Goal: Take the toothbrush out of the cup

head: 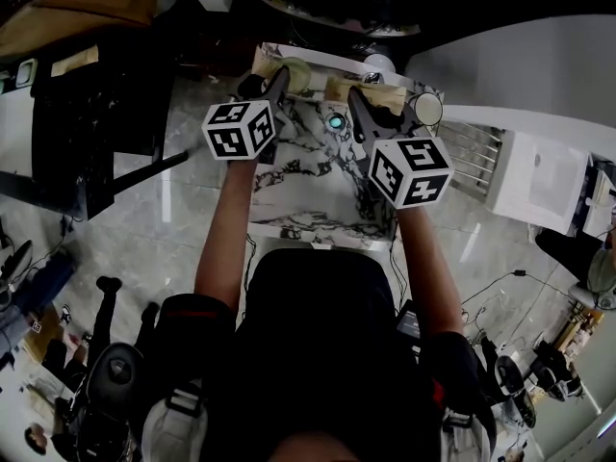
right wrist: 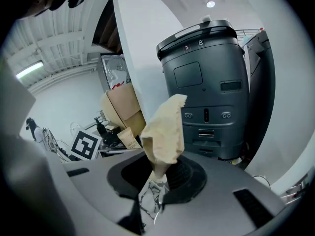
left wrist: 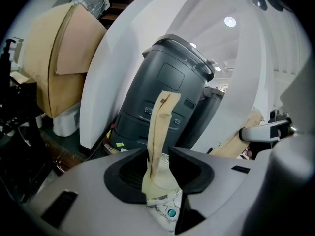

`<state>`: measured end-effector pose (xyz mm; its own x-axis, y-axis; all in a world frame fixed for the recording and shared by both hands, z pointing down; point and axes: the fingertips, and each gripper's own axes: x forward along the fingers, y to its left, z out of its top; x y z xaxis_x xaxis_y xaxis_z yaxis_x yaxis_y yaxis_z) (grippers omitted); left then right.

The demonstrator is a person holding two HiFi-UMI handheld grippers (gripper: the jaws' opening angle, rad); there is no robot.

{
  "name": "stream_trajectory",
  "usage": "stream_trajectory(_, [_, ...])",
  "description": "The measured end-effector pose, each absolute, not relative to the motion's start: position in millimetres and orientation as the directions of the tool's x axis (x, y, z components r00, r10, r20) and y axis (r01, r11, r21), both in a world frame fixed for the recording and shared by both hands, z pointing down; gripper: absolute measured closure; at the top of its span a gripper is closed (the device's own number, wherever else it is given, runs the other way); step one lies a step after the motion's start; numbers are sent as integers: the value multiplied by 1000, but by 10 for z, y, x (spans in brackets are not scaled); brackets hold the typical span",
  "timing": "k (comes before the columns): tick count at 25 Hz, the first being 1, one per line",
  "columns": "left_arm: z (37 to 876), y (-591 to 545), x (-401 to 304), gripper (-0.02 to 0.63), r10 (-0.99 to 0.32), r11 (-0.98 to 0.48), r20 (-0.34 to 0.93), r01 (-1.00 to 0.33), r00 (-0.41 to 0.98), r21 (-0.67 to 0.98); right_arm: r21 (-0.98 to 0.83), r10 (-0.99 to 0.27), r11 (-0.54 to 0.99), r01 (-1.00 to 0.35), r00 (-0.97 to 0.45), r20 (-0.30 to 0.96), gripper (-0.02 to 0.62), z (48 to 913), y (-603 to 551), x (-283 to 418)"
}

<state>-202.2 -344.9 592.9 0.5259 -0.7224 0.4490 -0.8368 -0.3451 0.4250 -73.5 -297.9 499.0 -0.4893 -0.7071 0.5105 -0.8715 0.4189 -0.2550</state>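
Biggest, in both gripper views: a tall dark-grey plastic machine with a rounded lid and small front buttons (left wrist: 170,85) (right wrist: 206,82), well behind the jaws.

Next, a white stone-look worktop veined in black (head: 308,195), below both grippers in the head view.

Left gripper (head: 268,83) (left wrist: 160,154), marker cube on top, over the worktop's far left part. Jaws fairly wide, gripping a slim upright sleeve of tan kraft paper (left wrist: 161,127) by its two edges, with wider cream paper at its foot.

Right gripper (head: 380,104) (right wrist: 165,161) beside it, apart, over the far right part. Jaws narrow, clamped on the lower end of a crumpled tan kraft-paper bag (head: 371,91) (right wrist: 165,127), with the upper part fanning out above the jaws.

Toothbrush itself not to be made out, nor a cup with any certainty. Cannot tell whether either paper wrap holds it.

Smallest: a round teal-centred fitting (head: 336,121) (left wrist: 171,212) on the worktop, between the two grippers.
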Motion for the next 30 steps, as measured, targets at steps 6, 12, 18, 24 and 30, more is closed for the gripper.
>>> stream_trajectory(6, [5928, -3449, -2073, 514, -735, -333, 455, -852, 503, 404, -262, -709, 411, -873, -487, 510, 515, 4995, -2966, -704])
stream_trajectory(12, [5902, -3406, -2105, 529, -750, -324, 444, -857, 491, 400, -262, -708, 413, -872, -489, 510, 515, 4987, -2944, -693])
stream_trajectory(18, [5839, -3406, -2132, 552, -766, -321, 423, -858, 484, 400, -262, -710, 412, -873, -487, 508, 515, 4972, -2938, -679])
stream_trajectory(24, [5729, -3415, -2165, 558, -786, -316, 399, -861, 472, 397, -258, -714, 416, -872, -489, 502, 515, 4909, -2924, -662])
stream_trajectory(30, [5555, -3347, -2176, 560, -802, -321, 379, -868, 462, 379, -253, -721, 427, -868, -496, 484, 515, 4788, -2886, -643])
